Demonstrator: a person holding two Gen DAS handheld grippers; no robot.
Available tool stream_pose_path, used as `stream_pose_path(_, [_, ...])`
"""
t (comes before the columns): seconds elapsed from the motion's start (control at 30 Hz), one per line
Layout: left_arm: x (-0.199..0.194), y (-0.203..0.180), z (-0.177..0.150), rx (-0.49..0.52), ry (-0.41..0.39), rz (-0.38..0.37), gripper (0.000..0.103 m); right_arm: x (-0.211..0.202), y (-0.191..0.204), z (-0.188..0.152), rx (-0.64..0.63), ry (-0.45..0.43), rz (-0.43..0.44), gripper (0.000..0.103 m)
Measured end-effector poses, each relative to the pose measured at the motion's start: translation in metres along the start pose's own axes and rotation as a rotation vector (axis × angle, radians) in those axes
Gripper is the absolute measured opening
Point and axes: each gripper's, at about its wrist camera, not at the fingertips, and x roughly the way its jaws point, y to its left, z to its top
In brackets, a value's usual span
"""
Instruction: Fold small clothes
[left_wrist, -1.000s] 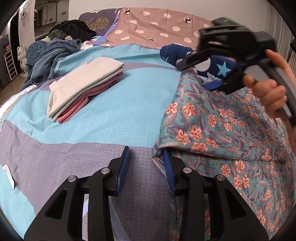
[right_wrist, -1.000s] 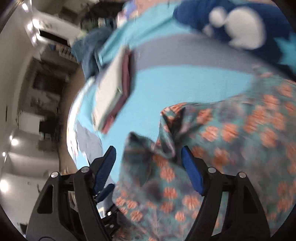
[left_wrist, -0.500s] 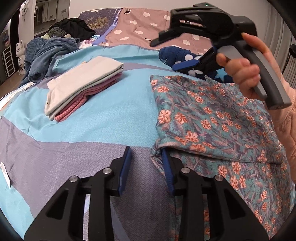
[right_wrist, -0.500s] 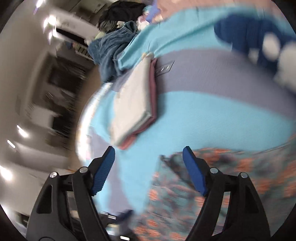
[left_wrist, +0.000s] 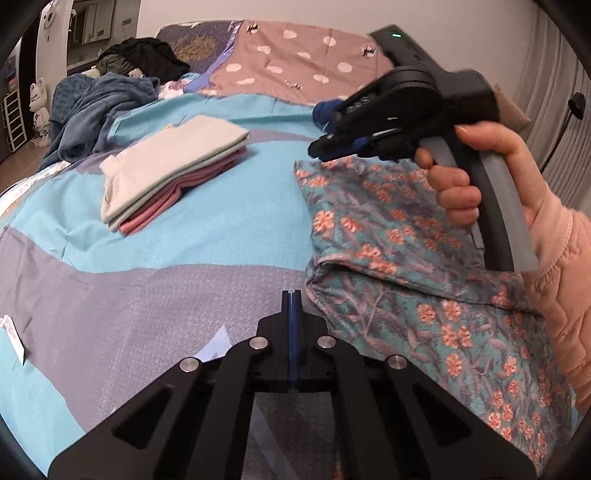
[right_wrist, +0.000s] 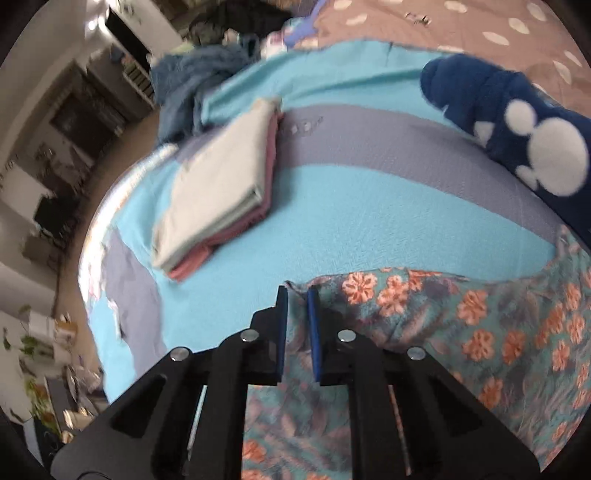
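Left wrist view: the left tool is seen pressed together, empty, beside the floral garment spread on the bed. The garment's far corner is pinched by the right tool; folded clothes lie nearby.

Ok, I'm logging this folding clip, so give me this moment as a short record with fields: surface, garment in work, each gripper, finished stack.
surface: bed cover, blue and grey bands
garment in work: floral garment, partly folded, lying flat
left gripper: shut, empty, beside the garment's near corner
right gripper: closed on the garment's far corner
finished stack: folded clothes, cream over pink, left of the garment
also there: navy plush beyond the garment
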Motion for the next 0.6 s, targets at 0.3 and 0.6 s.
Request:
stream_pose_path(0.3, [0.03,-0.033,0.029,0.06,0.01,-0.122,0.017,-0.135,-0.056,-0.12,0.12,-0.125,-0.041,0.039])
stream_pose_path(0.6, [0.043,-0.05,0.023,0.093,0.077,0.001,0.02,-0.211,-0.13,-0.232,0.351,-0.218,-0.208,0.049])
